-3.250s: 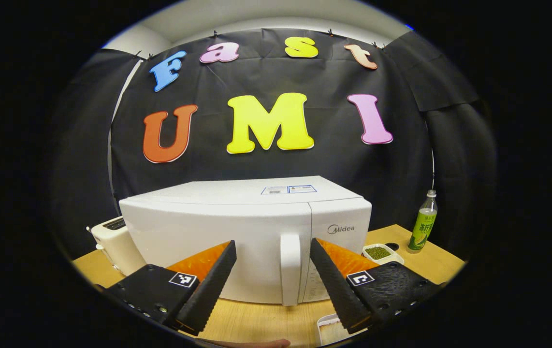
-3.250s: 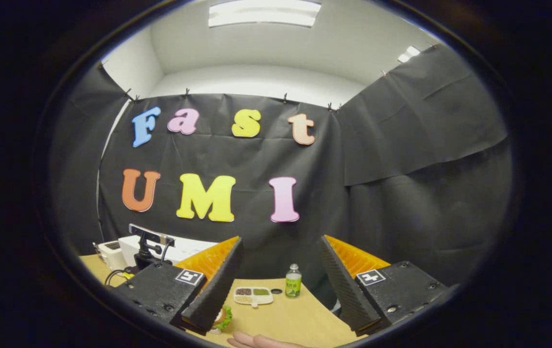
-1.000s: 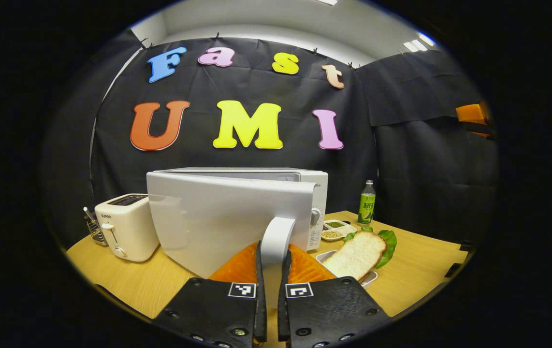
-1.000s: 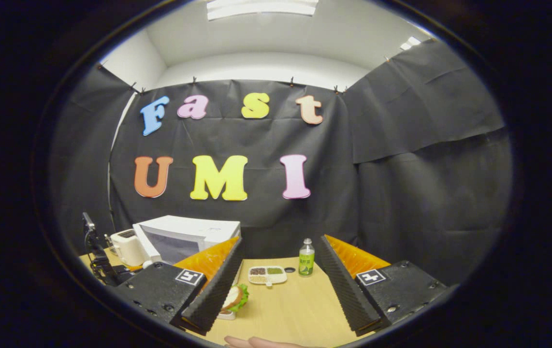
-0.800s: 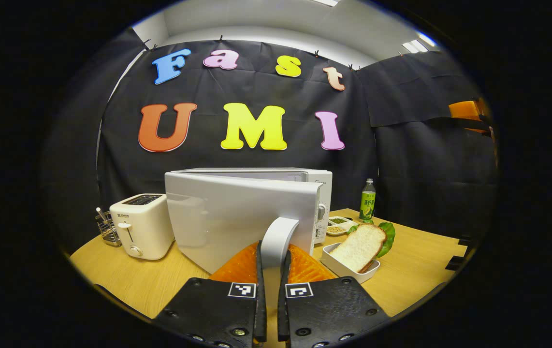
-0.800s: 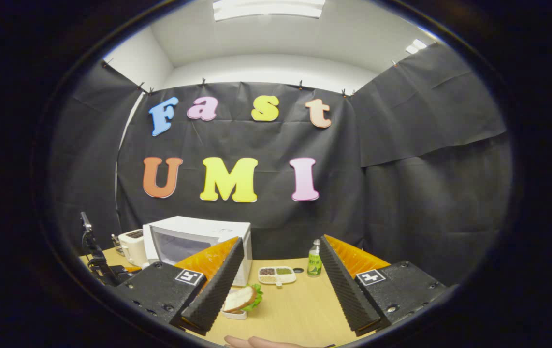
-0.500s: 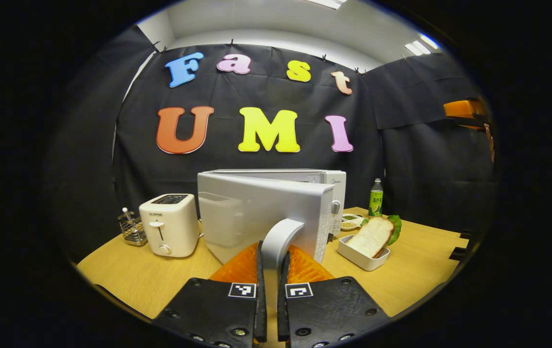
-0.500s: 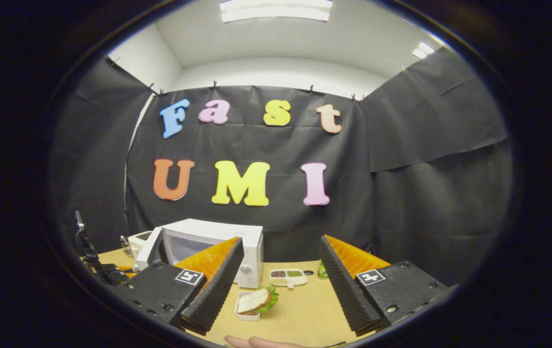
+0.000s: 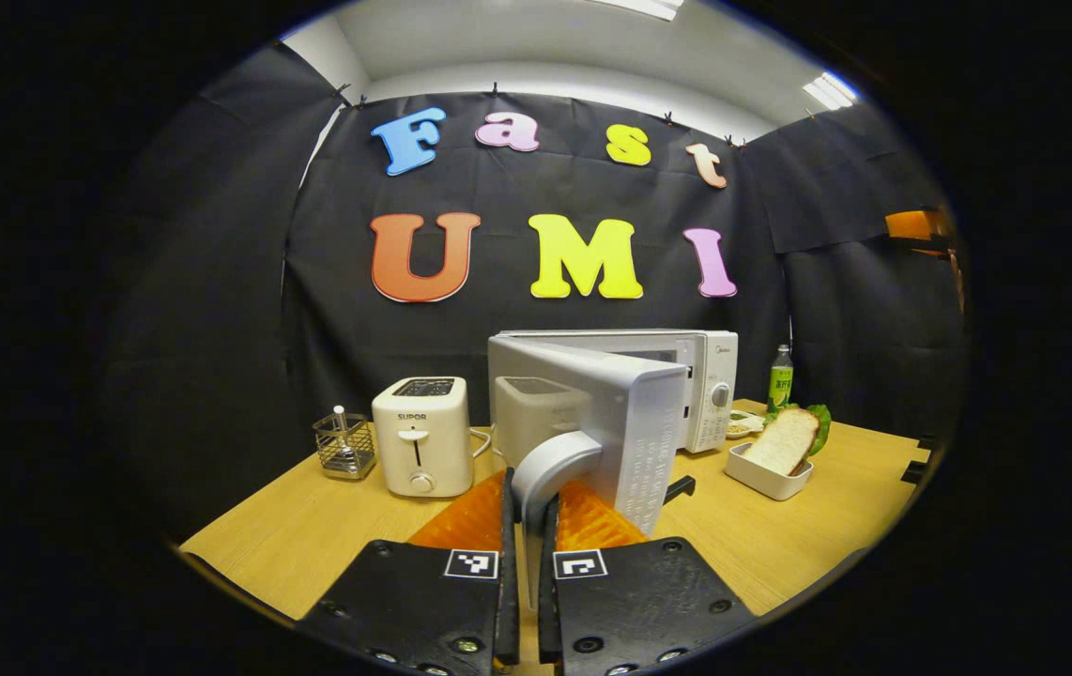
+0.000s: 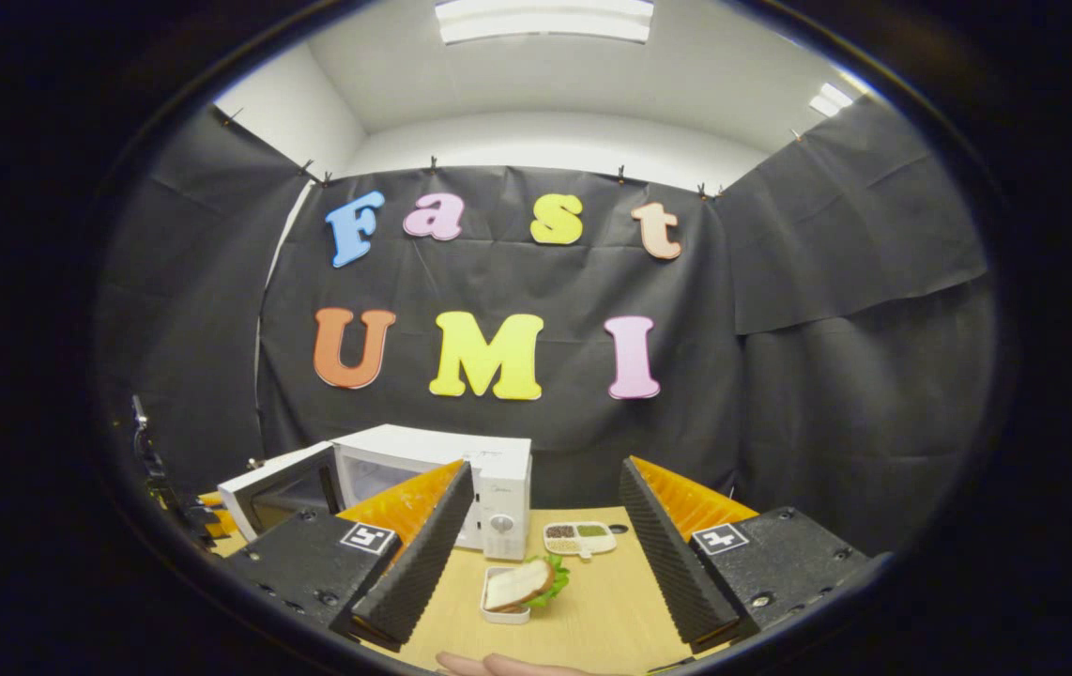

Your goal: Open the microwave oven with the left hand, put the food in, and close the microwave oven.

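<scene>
The white microwave (image 9: pixel 700 376) stands at the back of the wooden table, and its door (image 9: pixel 611 427) is swung well out toward me. My left gripper (image 9: pixel 528 488) is shut on the door's white handle (image 9: pixel 545 465). The food, a bread slice with lettuce in a small white tray (image 9: pixel 780 451), sits on the table right of the microwave. In the right gripper view the microwave (image 10: pixel 442 460) has its door (image 10: pixel 273 483) hanging open to the left, and the food tray (image 10: pixel 519 590) lies ahead, low between the fingers. My right gripper (image 10: pixel 543 469) is open, held above the table with nothing in it.
A white toaster (image 9: pixel 421 437) and a wire basket (image 9: pixel 344 446) stand left of the open door. A green bottle (image 9: pixel 780 377) and a divided seasoning dish (image 10: pixel 578 537) sit behind the food. A hand's fingertip (image 10: pixel 498 665) shows at the bottom edge. The table (image 9: pixel 311 535) ends close in front.
My left gripper, earlier open before the closed door, has shut on the handle and pulled the door far open. The right gripper has stayed open and turned toward the microwave and food.
</scene>
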